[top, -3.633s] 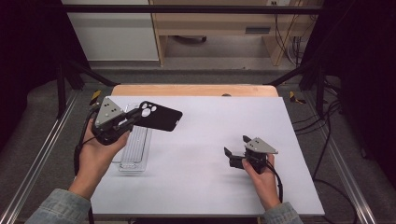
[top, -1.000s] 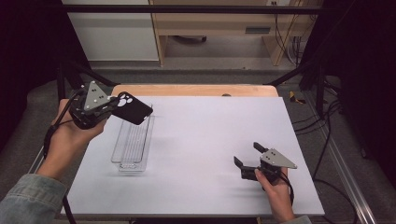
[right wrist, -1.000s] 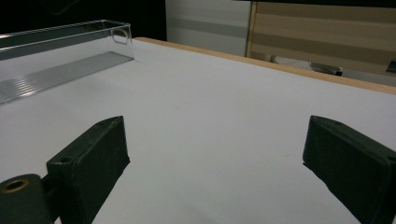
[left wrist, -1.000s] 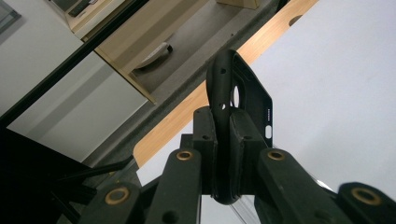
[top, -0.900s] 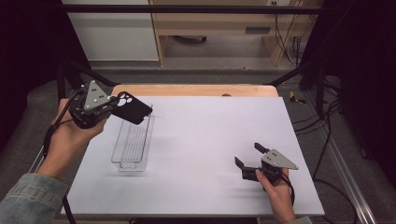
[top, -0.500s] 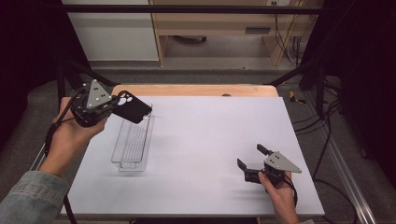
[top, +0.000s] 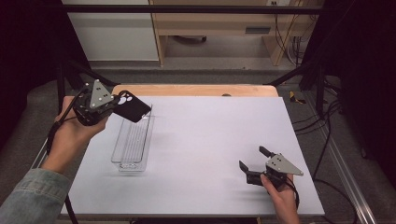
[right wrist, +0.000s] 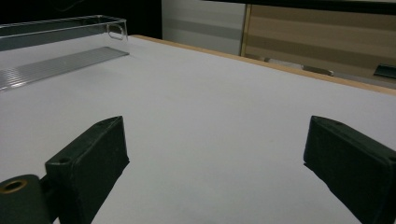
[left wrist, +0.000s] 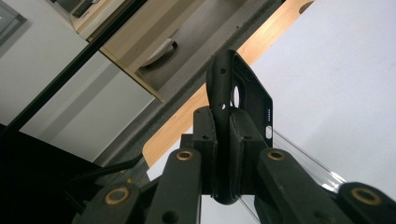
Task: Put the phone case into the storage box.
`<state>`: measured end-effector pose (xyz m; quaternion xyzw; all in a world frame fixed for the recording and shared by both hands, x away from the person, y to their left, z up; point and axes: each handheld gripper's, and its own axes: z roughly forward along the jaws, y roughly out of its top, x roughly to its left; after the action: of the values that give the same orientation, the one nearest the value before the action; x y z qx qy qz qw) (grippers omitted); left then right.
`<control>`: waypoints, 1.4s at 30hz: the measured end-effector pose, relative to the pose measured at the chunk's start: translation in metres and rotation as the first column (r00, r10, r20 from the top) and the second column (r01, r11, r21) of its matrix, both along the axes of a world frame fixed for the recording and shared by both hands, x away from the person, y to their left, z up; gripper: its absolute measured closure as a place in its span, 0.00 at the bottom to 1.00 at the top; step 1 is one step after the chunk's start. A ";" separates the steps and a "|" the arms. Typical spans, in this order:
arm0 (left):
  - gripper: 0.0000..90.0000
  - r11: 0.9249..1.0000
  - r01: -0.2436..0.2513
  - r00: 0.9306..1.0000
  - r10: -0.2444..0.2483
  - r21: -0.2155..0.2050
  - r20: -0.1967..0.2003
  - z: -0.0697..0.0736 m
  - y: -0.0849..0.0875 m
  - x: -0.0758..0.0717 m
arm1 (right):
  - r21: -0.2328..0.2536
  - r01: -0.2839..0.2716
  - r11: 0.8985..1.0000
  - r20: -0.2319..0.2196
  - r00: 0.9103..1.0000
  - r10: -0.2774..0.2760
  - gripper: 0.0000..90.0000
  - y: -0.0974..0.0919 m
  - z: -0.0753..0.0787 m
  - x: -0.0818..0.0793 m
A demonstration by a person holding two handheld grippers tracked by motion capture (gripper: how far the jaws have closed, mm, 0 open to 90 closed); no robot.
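Note:
My left gripper (top: pixel 117 103) is raised above the far end of a clear plastic tray (top: pixel 133 142), at the table's left. Its jaws are shut on the edge of a black phone case (top: pixel 131 107), which sticks out to the right over the tray. In the left gripper view the phone case (left wrist: pixel 233 88) stands upright, pinched between the two pads, its camera cutout visible. My right gripper (top: pixel 253 162) rests low near the front right of the table, jaws wide open, nothing between them. The right gripper view shows its fingertips (right wrist: pixel 98 154) spread over bare table, with the tray (right wrist: pixel 56 56) far off.
The white table top (top: pixel 210 135) has a wooden strip along its far edge (top: pixel 196 90). Beyond it stand a cabinet and a wooden desk with cables. Dark frame bars flank both sides.
Since the oldest frame the left hand carried the phone case back and left, over the tray's far end. The right gripper slid slightly toward the front right. Little has moved in the last second.

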<state>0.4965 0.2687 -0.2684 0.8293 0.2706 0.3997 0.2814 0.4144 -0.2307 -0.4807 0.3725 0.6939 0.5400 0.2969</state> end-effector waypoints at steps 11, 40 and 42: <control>0.92 1.000 0.001 1.000 -0.001 0.017 0.012 0.002 0.001 0.006 | 0.002 0.003 1.000 -0.001 1.000 -0.003 0.04 -0.001 0.000 -0.005; 0.92 0.999 -0.012 1.000 0.012 0.052 -0.009 -0.006 0.016 0.021 | -0.013 -0.002 1.000 0.062 0.998 0.003 0.04 -0.004 0.002 -0.020; 0.92 0.999 -0.011 1.000 0.012 0.053 -0.010 -0.007 0.016 0.024 | -0.006 0.004 1.000 0.061 0.998 -0.004 0.04 -0.004 0.002 -0.019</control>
<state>0.5201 0.2844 -0.2749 0.8370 0.2659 0.4043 0.2555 0.3950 -0.2352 -0.4786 0.3562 0.6853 0.5484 0.3203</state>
